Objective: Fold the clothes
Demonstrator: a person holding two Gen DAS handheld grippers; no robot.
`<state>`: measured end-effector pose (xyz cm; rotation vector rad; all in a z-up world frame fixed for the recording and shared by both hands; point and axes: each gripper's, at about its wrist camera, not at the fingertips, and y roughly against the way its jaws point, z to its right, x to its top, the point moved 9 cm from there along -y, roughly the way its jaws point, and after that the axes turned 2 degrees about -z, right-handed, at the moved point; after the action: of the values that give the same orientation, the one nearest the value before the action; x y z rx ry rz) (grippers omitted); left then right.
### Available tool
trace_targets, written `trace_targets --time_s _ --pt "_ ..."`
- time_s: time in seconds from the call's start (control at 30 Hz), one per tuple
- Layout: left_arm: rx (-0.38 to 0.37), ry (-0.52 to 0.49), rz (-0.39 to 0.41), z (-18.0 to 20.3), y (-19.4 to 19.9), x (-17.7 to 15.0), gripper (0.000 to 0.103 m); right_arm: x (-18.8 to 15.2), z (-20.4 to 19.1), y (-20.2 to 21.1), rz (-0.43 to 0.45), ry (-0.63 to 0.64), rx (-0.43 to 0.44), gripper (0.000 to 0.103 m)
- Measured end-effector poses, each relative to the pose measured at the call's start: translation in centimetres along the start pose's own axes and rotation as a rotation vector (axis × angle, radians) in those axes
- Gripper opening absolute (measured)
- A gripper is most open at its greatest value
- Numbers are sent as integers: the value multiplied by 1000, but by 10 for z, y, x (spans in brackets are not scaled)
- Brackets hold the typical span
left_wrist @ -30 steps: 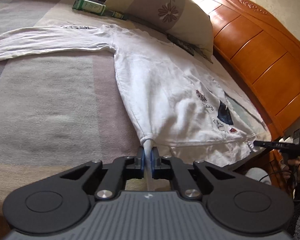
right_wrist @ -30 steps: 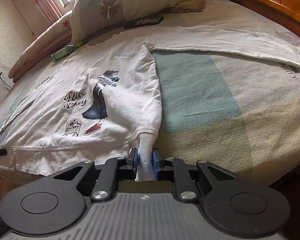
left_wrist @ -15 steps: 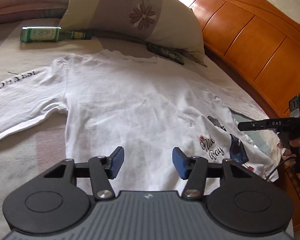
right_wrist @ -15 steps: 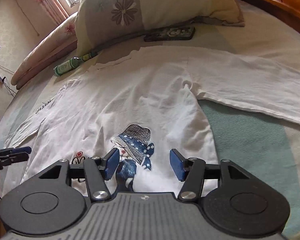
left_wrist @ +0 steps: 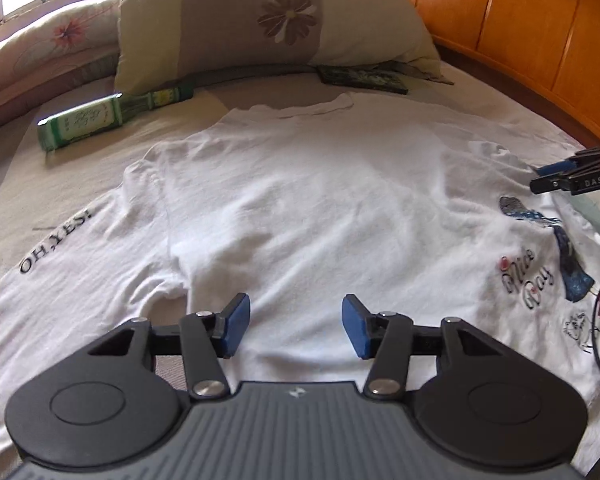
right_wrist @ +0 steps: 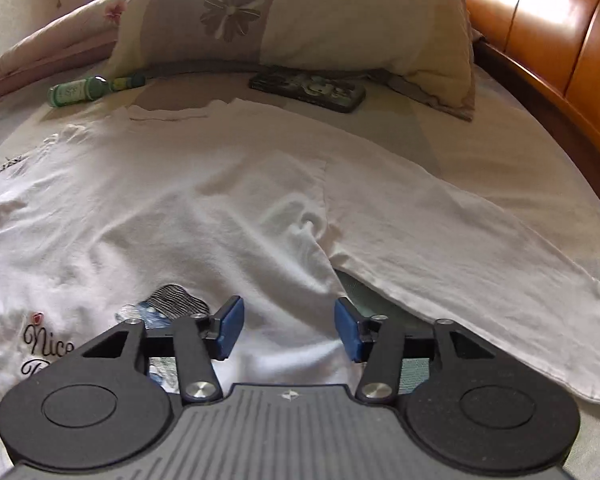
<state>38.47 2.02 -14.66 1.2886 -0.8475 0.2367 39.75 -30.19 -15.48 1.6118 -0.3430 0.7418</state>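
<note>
Left wrist: my left gripper (left_wrist: pixel 296 326) is opening, empty, over the white long-sleeved shirt (left_wrist: pixel 320 200). My right gripper (right_wrist: pixel 286 328) likewise, opening with nothing held; I reckon the shirt lies flat for sleeve folds.

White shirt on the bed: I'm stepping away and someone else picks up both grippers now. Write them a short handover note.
Left gripper: jaws opening, nothing between them, above the shirt's lower body.
Right gripper: jaws opening, empty, above the shirt near the print.
White long-sleeved shirt: lies front up on the bed, collar toward the pillow, both sleeves spread out to the sides.
Green bottle and phone lie beyond the collar, off the shirt.
Done: shirt laid out fairly flat.
Left: every fold; probably the sleeves inward first.
</note>
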Motion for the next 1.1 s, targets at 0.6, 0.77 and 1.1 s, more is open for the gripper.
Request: trace_targets --time_s 0.6,0.77,1.1 --pt "42 54 7 -33 -26 14 62 51 0 -31 -3 -184 133 83" --pt "27 -35 -59 -10 -53 9 67 28 -49 -25 -61 -27 152 84" --pt "116 -145 11 18 18 -3 73 -40 -29 53 -19 -2 5 88"
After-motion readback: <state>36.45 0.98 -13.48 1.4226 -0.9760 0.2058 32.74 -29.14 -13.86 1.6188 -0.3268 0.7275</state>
